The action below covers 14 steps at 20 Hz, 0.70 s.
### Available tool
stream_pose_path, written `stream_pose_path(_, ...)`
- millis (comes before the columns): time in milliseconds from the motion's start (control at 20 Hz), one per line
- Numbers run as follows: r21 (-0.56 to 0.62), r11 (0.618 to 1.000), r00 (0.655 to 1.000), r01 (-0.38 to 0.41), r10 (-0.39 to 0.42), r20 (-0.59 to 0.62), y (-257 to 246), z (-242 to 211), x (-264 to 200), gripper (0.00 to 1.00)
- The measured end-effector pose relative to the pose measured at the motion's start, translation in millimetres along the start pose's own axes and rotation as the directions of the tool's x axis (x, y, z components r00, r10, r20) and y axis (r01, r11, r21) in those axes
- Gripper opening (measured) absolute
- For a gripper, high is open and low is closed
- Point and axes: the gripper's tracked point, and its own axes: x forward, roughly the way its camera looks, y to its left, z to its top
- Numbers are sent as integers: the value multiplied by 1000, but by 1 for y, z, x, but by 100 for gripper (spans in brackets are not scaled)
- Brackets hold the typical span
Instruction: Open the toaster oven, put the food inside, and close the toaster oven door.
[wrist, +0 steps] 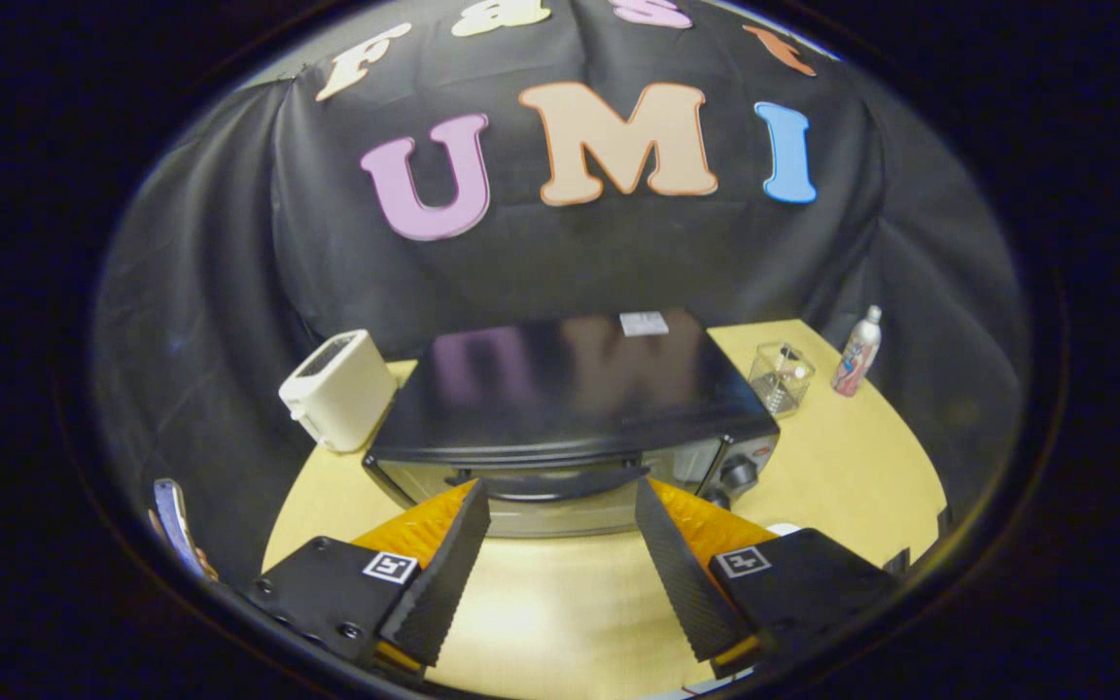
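Observation:
A black toaster oven (570,389) stands on the wooden table (842,467), seen from above and in front. Its door is closed, with a dark handle (550,481) across the top of the door and round knobs (740,473) on the right side of its front. My gripper (560,506) is open, its fingers spread wide just in front of the door, with the tips near the two ends of the handle. Nothing is held between the fingers. A small bit of something white (784,529) peeks out behind the right finger; I cannot tell what it is.
A white pop-up toaster (338,389) sits left of the oven. To the oven's right are a clear glass container (780,377) and a spray bottle (857,351). Black cloth walls the booth behind. Bare tabletop lies between my fingers and the oven.

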Motion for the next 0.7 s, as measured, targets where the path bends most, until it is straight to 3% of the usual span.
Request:
stream_pose_path(350,-28,998,963,48,-38,265,-9,98,-42,95)
stream_pose_path(700,-4,999,920,45,-40,389,-6,150,-82,95)
